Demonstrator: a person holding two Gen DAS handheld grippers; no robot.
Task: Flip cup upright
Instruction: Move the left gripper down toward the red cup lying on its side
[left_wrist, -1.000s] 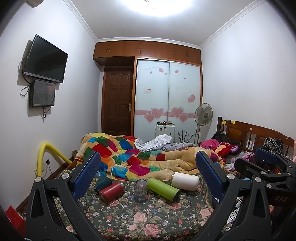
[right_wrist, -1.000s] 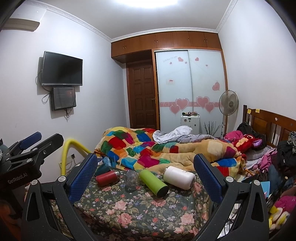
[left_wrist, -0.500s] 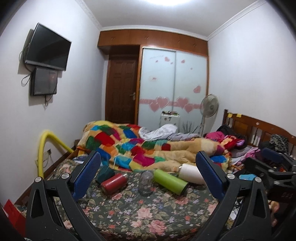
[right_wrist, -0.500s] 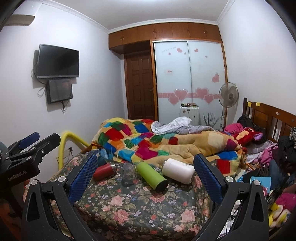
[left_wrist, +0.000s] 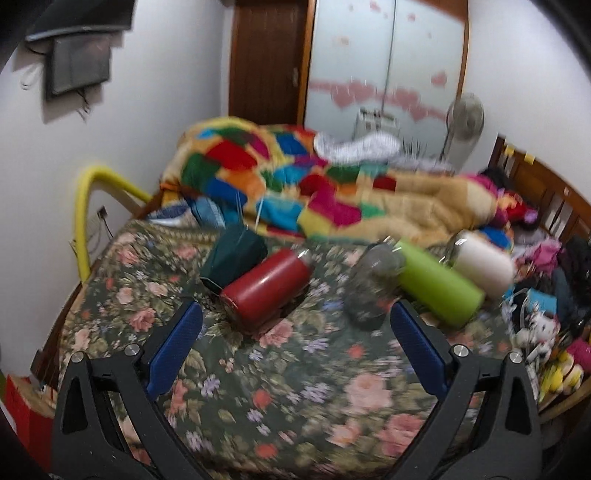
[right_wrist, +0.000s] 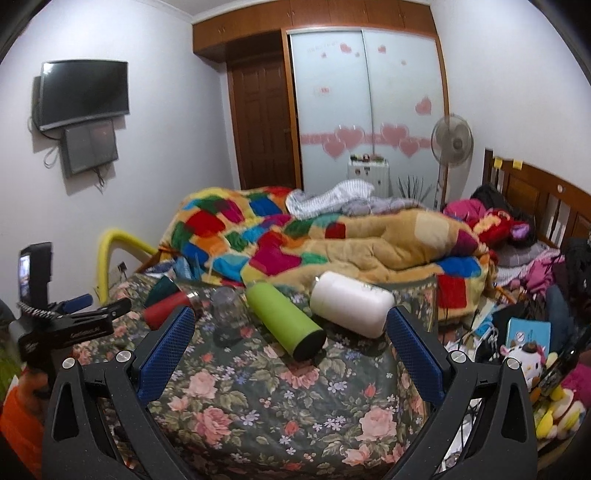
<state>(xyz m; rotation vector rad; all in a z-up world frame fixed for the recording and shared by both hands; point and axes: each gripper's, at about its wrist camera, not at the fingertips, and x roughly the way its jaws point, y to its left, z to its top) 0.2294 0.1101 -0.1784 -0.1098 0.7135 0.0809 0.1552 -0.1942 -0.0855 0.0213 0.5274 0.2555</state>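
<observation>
Several cups lie on the floral bedspread (left_wrist: 295, 387). A red cup (left_wrist: 267, 290) lies on its side, with a dark teal cup (left_wrist: 234, 254) behind it, a clear glass cup (left_wrist: 371, 286), a green cup (left_wrist: 439, 284) and a white cup (left_wrist: 484, 264) to its right. My left gripper (left_wrist: 295, 354) is open and empty, just short of the red cup. My right gripper (right_wrist: 290, 360) is open and empty, in front of the green cup (right_wrist: 286, 319) and white cup (right_wrist: 351, 302). The left gripper (right_wrist: 74, 314) also shows at the left of the right wrist view.
A crumpled patchwork quilt (right_wrist: 314, 240) lies behind the cups. A yellow rail (left_wrist: 83, 206) stands at the bed's left edge. Toys and clutter (right_wrist: 535, 350) sit to the right by the wooden headboard (right_wrist: 535, 192). The bedspread (right_wrist: 277, 406) runs toward me.
The left gripper has moved forward and tilted down, so the red cup is much closer. The right gripper has moved a little closer to the green and white cups.
</observation>
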